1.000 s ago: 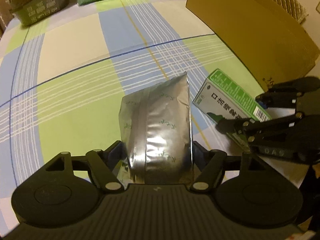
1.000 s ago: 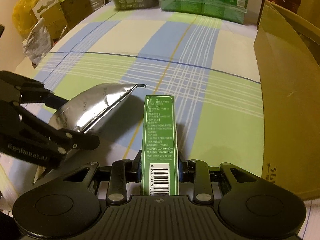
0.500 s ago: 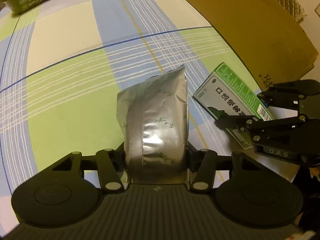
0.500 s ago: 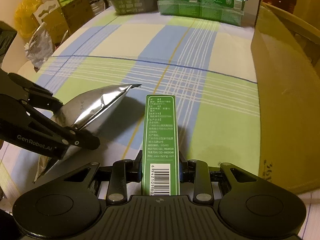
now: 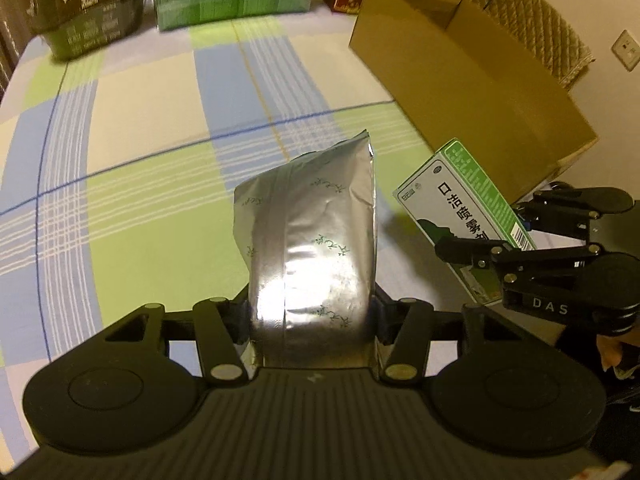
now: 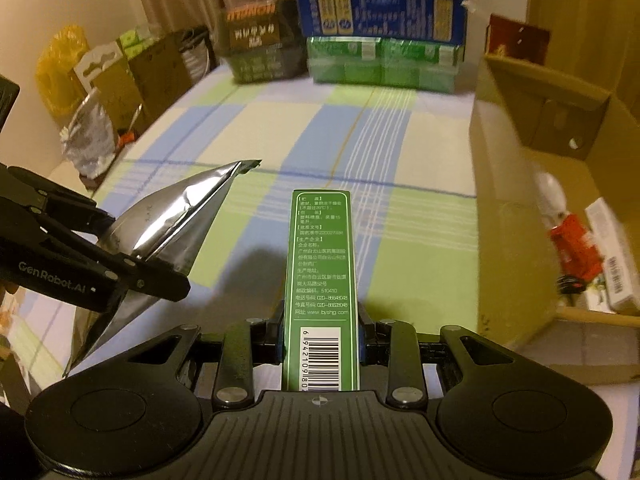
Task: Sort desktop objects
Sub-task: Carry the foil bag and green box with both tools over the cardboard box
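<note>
1. Counted from left to right: one silver foil pouch (image 5: 316,248), one green carton (image 6: 322,280), one open cardboard box (image 5: 472,80). Behind them, along the far edge of the table, stand about four stacked packs of goods (image 6: 344,60).
2. Two tongs are at work, the left gripper (image 5: 312,312) and the right gripper (image 6: 320,332), side by side and close together.
3. Ahead of both tongs the checked tablecloth (image 5: 140,140) lies bare up to the far packs, so there is open room forward.
4. Left of the left gripper the cloth runs out to the table's edge, where bags and cartons (image 6: 100,92) crowd beyond it.
5. Right of the right gripper the cardboard box wall stands near; its mouth is open and shows a red item (image 6: 576,244) and other packets inside.
6. The left gripper stands partly open around the foil pouch, its fingers pressing the pouch's two sides near its lower end; the pouch sticks out forward, clear of the cloth.
7. The right gripper is nearly closed on the narrow sides of the green carton at its barcode end; the carton points forward, lifted off the cloth and casting a shadow beneath.
</note>
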`<state>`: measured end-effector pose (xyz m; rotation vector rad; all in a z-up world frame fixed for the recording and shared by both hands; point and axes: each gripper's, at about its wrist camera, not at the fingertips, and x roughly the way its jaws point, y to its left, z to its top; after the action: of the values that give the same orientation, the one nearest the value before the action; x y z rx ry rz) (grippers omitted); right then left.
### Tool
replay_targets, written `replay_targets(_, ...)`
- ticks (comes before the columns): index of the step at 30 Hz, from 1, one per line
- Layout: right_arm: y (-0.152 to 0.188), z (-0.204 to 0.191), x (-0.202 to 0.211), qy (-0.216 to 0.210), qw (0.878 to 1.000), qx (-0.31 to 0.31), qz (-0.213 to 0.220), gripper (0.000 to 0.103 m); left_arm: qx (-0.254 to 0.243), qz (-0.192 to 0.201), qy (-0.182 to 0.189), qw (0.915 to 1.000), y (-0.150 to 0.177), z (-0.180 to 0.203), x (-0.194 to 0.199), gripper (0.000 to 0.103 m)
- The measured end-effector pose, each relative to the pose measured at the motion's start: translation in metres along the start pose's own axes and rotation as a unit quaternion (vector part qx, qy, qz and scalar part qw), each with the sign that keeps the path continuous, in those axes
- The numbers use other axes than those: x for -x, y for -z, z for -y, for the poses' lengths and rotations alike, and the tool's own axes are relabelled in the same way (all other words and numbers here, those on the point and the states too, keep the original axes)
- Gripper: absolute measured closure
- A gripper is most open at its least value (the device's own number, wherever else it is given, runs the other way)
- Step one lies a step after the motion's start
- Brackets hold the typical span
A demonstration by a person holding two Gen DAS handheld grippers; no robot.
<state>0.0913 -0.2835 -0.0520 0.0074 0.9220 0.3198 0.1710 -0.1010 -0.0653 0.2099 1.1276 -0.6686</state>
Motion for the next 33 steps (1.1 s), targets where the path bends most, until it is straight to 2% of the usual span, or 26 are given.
replay_targets(11,0.012,0.010,0.049,0.006,0.999,-0.018,0.029,0.075,-0.009,0.022,-0.025,0.9994,0.005,0.039,0.035,0.053)
replay_targets(33,0.016,0.053,0.122,0.037,0.994,-0.045,0.087,0.075,-0.046,0.053,-0.017,0.9974,-0.007,0.120,0.049,0.053)
